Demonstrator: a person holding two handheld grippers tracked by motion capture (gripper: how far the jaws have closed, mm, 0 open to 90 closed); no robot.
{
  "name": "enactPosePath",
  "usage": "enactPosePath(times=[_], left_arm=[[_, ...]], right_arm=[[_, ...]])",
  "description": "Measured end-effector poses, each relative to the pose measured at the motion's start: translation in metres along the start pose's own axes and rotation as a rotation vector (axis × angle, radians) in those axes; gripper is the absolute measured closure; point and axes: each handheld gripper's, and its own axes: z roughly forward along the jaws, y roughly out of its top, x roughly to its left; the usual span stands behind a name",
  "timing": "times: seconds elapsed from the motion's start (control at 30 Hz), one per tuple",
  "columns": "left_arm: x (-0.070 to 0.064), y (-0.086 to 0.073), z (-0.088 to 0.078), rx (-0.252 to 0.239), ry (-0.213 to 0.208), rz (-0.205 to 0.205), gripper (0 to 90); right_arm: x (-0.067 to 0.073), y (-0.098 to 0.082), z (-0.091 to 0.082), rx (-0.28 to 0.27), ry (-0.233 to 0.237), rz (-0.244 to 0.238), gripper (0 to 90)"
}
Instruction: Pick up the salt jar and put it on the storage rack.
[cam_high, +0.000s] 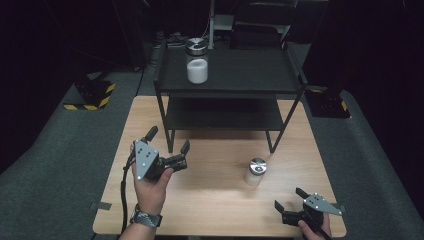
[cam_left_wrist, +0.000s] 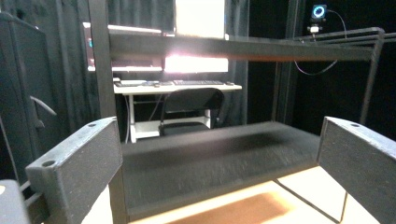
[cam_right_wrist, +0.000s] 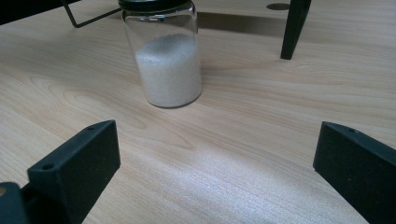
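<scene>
A small glass jar (cam_high: 256, 172) with a metal lid and white grains stands on the wooden table (cam_high: 220, 200), right of centre. The right gripper view has this jar (cam_right_wrist: 167, 60) ahead and left of centre. My right gripper (cam_high: 290, 199) is open near the table's front right corner, short of the jar, its jaws wide apart and empty (cam_right_wrist: 219, 172). A second jar (cam_high: 197, 61) with white grains stands on the top of the black shelf rack (cam_high: 230, 87). My left gripper (cam_high: 168, 141) is open and empty, just before the rack's left front leg, facing the lower shelf (cam_left_wrist: 210, 158).
The rack stands across the far half of the table, and its thin legs (cam_right_wrist: 294, 28) touch the wood near the small jar. Grey carpet surrounds the table. A desk, a chair (cam_left_wrist: 189, 112) and a bright screen lie beyond the rack.
</scene>
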Motion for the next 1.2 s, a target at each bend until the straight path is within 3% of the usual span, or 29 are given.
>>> enactPosePath(times=[0.3, 0.63, 1.07, 1.2], left_arm=[[0.002, -0.043, -0.023, 0.059, 0.011, -0.023, 0.5], [0.005, -0.076, -0.042, 0.175, 0.010, -0.038, 0.5], [0.005, -0.091, -0.053, 0.310, 0.017, -0.035, 0.5], [0.009, -0.084, -0.051, 0.400, 0.018, -0.059, 0.7]], right_arm=[[0.001, 0.000, 0.000, 0.000, 0.001, 0.000, 0.3], [0.001, 0.000, 0.000, 0.000, 0.000, -0.002, 0.3], [0.003, 0.000, 0.000, -0.002, -0.001, -0.006, 0.3], [0.003, -0.001, 0.000, -0.004, -0.002, -0.002, 0.3]])
